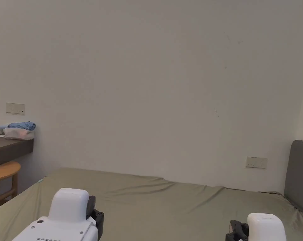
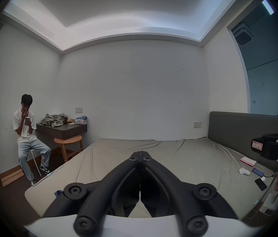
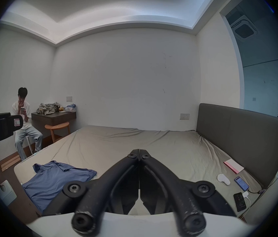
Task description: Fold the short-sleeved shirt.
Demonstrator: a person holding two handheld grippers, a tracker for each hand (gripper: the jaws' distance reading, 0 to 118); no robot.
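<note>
Blue shirt (image 3: 56,180) on bed (image 3: 117,146), both jaws closed

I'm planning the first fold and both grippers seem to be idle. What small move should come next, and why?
Probably lower the left gripper toward the blue shirt and open it. Both it and the right gripper are shut on nothing, held above the bed, while the shirt lies rumpled and untouched at the near left corner.

Bed (image 3: 134,143), olive sheet: blue shirt (image 3: 54,180), pink booklet (image 3: 234,167), two phones (image 3: 240,183), possibly charging.
</note>
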